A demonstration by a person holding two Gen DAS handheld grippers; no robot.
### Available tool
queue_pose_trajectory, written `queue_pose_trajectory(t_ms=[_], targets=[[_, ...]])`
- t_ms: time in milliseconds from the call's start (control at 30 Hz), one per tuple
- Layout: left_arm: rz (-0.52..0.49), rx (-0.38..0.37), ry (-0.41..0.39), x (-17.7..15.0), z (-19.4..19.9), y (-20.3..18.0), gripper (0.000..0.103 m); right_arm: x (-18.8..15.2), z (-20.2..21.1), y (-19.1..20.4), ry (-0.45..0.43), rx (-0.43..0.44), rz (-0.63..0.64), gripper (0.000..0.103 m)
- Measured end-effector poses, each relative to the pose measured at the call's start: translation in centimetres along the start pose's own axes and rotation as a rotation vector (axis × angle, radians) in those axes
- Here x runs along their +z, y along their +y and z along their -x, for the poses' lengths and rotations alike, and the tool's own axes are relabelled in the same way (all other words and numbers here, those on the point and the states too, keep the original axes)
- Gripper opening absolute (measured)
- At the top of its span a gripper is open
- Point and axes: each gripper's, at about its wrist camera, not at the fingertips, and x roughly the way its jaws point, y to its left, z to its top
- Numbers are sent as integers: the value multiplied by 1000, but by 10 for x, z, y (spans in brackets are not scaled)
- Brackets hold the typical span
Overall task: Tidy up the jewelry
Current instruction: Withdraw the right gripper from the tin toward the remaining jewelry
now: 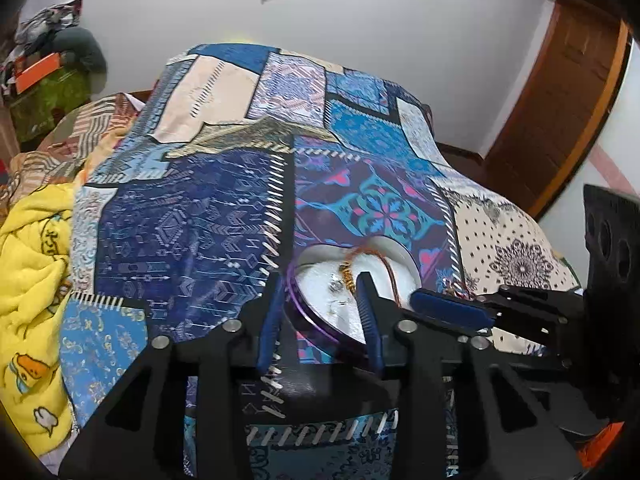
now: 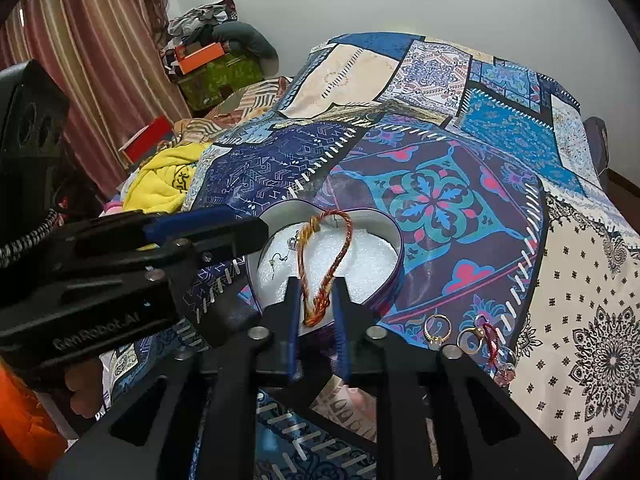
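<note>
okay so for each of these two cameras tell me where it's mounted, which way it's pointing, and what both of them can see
Left wrist: rides on the left gripper, facing forward across the patchwork bedspread toward the white wall; its fingers straddle the rim of the heart-shaped box, and the right gripper enters from the right.
Right wrist: rides on the right gripper, facing the box from its open side; its fingers flank a braided thread bracelet, with the left gripper at left and rings lying right.
Shared: box, bracelet, bedspread, yellow blanket.

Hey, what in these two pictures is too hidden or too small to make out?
- Right wrist view: the heart-shaped tin's near rim, behind the right tongs and the braided thread bracelet.
- Left wrist view: the rings, behind the right tongs.
- Both views: small pieces in the tin, too small to identify.
</note>
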Motion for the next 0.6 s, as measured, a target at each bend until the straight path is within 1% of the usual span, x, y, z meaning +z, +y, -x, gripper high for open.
queue_pose_trajectory(t_ms=[33,67,133,167,400,600], targets=[[4,6,-3,0,2,1,37,0,0,0,0,0,0,28],[6,12,-6,1,4,2,37,0,2,1,-5,-5,3,38],[6,30,-15,1,8,3,37,-2,9,4,-32,-45,18,49],[4,36,-18,2,11,3,37,-2,9,4,-32,-45,18,51],[-15,61,-31,2,23,-3,41,0,24,-2,-55,-78,7,52],[-60,73,-44,1,33,-22,45,-2,43,-13,-89,-109,-20,52]])
